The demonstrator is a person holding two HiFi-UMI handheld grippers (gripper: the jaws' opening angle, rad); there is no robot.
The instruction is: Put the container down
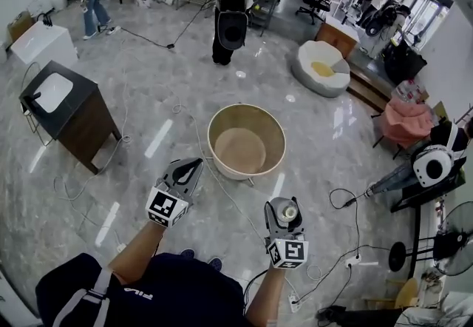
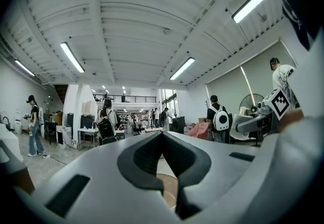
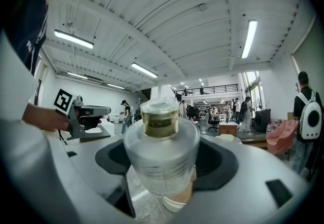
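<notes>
My right gripper [image 1: 284, 208] [image 3: 162, 167] is shut on a clear plastic container [image 3: 161, 156] with a gold cap [image 3: 160, 119]; its jaws clamp the body from both sides and the cap points away from me. In the head view the container [image 1: 287, 211] hangs above the floor, right of and nearer than a round wooden tub [image 1: 251, 120], which is empty. My left gripper [image 1: 189, 166] [image 2: 163, 138] is shut with nothing between its jaws, hovering just left of the tub's near rim. Through its jaws a bit of the tub [image 2: 167, 191] shows.
A dark cabinet with a white basin [image 1: 68, 112] stands to the left. Cables [image 1: 222, 192] trail over the marble floor around the tub. A white round seat [image 1: 319, 66], a pink chair [image 1: 405, 120] and a fan [image 1: 457, 238] lie to the right. A person with a backpack [image 1: 230, 13] stands beyond.
</notes>
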